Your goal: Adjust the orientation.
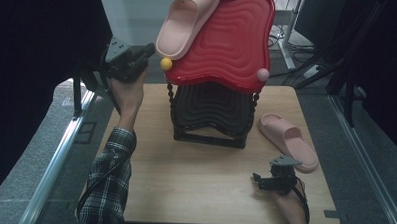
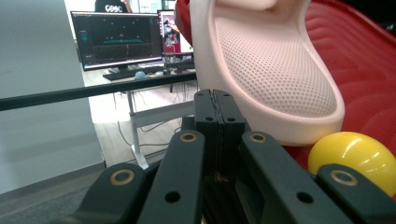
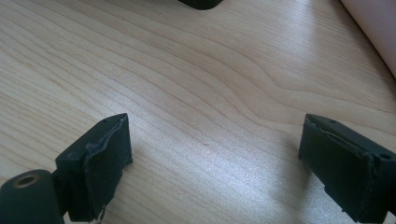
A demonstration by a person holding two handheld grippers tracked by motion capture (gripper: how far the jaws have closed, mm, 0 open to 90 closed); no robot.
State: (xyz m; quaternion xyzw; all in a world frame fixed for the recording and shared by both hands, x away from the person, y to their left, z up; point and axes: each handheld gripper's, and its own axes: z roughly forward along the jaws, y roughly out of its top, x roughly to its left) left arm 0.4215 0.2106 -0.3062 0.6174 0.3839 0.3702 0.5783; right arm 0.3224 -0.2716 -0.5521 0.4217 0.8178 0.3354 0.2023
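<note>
Right down by your own edge of the table (image 1: 193, 197), your right gripper (image 1: 264, 182) is parked low with its jaws spread wide over bare wood, nothing between them. The second pink slipper (image 1: 288, 141) lies just ahead of it and off to its outer side. Your left gripper (image 2: 215, 100) is up high, clamped shut on nothing, with the first slipper (image 2: 275, 70) just past its tips on the red tray (image 1: 228, 48) beside the yellow ball (image 2: 352, 156). Looks like shoe one is placed, so next you'd reach the right one forward and pinch that other slipper's edge.
</note>
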